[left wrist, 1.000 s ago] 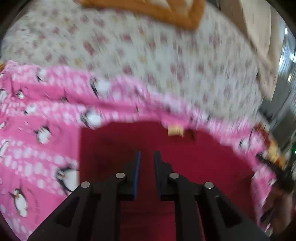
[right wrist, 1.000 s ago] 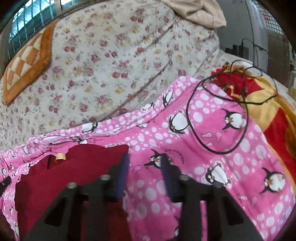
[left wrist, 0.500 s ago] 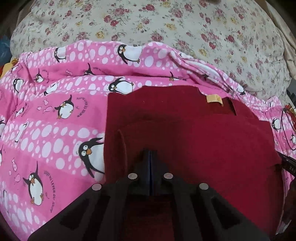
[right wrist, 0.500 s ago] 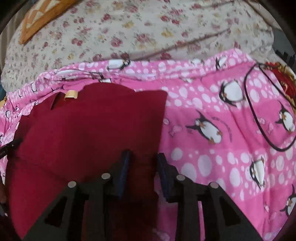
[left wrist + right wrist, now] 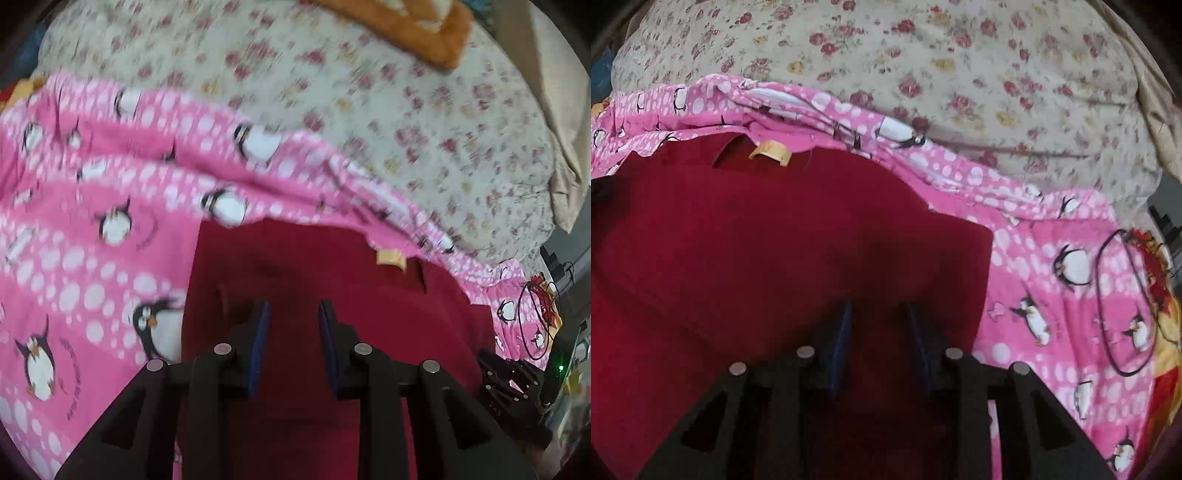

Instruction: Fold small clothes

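Left claw pose: the left claw (image 5: 293, 314) tilts down over the near part of the dark red garment (image 5: 332, 302), its black arms filling the bottom of the left wrist view.
Right claw pose: the right claw (image 5: 877, 314) also tilts down, over the right half of the garment (image 5: 775, 236); part of it (image 5: 513, 387) shows at the lower right edge of the left view.
Writing: curved dark lettering runs beside the penguins on the pink sheet (image 5: 74, 258), too blurred to read. The small tan tag (image 5: 771, 150) at the garment's neck shows no legible text.
Left claw state: jaws opening, blue pads apart, nothing pinched between them; red cloth lies below the gap. Contact with the cloth cannot be told.
Right claw state: jaws partly apart, gripping nothing; the red cloth shows through the gap. Whether the tips touch it cannot be told.
Garment place: lying flat on the pink penguin sheet (image 5: 1052, 295), neck toward the floral cover (image 5: 960, 74).
Nearby: a loop of thin black cord (image 5: 1126, 302) rests on the sheet, well right of the garment.
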The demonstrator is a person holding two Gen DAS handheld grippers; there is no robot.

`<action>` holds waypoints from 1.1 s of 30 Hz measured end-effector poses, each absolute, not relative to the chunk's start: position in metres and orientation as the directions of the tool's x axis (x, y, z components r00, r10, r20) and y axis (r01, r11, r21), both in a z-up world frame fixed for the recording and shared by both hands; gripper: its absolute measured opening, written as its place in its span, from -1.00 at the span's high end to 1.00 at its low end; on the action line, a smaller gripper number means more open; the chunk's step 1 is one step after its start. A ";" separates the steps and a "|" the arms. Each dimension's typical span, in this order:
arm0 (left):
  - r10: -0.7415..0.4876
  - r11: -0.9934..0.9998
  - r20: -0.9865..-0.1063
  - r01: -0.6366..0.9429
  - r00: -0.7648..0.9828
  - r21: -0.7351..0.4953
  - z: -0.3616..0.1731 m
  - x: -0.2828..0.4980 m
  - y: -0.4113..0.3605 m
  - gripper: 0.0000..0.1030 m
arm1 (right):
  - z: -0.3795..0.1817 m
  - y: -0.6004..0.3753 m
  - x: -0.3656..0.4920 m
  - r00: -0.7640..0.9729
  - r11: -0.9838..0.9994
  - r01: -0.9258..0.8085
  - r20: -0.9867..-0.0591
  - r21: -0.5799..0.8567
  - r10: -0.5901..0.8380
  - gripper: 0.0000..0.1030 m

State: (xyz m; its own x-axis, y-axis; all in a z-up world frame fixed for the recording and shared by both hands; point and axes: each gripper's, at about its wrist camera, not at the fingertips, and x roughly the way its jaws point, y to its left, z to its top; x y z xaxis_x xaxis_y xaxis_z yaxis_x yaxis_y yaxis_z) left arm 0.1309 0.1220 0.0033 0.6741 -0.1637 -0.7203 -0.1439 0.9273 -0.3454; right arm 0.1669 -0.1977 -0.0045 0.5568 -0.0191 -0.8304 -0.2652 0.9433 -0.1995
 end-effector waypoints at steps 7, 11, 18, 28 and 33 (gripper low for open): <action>-0.128 0.970 -0.773 -0.085 0.621 -0.228 -0.014 0.151 0.087 0.79 | 0.041 -0.206 0.175 0.712 0.985 -0.174 -0.689 0.014 0.136 0.16; -0.019 0.996 -0.812 -0.061 0.583 -0.067 -0.025 0.156 0.065 0.77 | -0.015 -0.183 0.208 0.502 0.969 -0.244 -0.852 0.028 0.151 -0.54; -0.058 0.992 -0.720 -0.038 0.691 -0.117 0.003 0.142 0.054 0.77 | 0.040 -0.159 0.186 0.618 0.965 -0.261 -0.761 0.037 0.197 -0.40; -0.140 0.983 -0.794 -0.014 0.591 -0.184 -0.025 0.152 0.057 0.60 | 0.013 -0.141 0.172 0.537 0.952 -0.305 -0.822 0.019 0.189 -0.50; -0.156 0.985 -0.790 0.031 0.593 -0.172 -0.025 0.147 0.046 0.29 | 0.015 -0.177 0.157 0.561 0.977 -0.209 -0.822 -0.026 0.098 -0.55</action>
